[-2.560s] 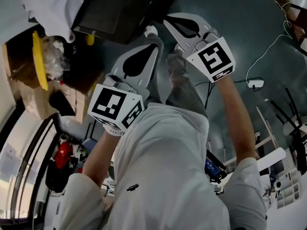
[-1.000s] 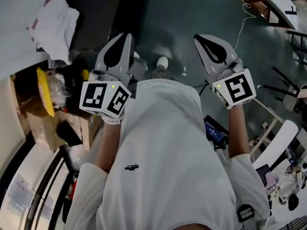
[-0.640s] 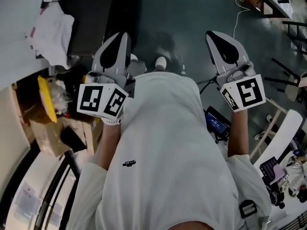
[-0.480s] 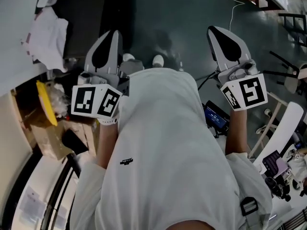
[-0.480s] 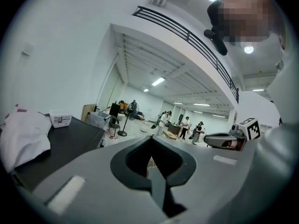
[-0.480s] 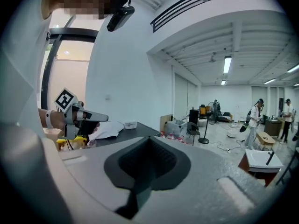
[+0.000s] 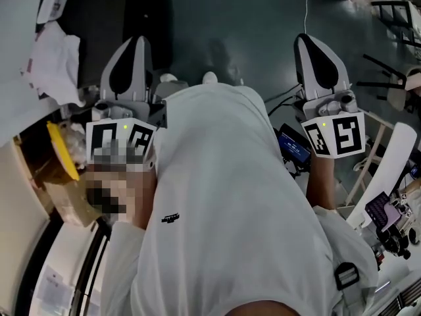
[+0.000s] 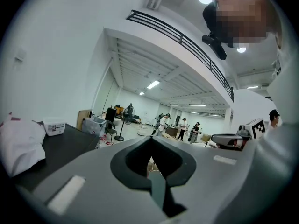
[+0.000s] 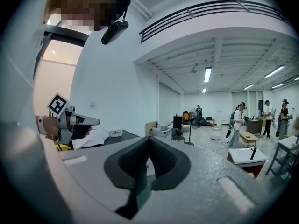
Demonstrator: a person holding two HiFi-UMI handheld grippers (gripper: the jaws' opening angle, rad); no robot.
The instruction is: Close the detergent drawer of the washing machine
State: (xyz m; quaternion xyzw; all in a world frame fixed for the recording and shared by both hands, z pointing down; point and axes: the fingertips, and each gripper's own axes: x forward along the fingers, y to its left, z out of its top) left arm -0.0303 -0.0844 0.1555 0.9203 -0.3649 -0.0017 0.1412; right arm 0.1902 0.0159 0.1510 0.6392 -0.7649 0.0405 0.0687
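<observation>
Grippers hang level before our chest, the left gripper (image 7: 131, 51) and the right gripper (image 7: 317, 50) each with jaws pressed together on nothing; the detergent drawer and its washing machine show in no view, so closing looks not yet begun. Risk, we judge, lies in the turn to find it: swinging round blind, we could knock the desk (image 8: 56, 148) at our left; an off-centre push could skew the drawer and jam it.

dark tabletop (image 8: 70, 147), white cloth (image 8: 18, 143), small white box (image 8: 54, 127)

Large open workshop hall, mezzanine railing (image 8: 187, 42), ceiling strip lights (image 9: 208, 73)
</observation>
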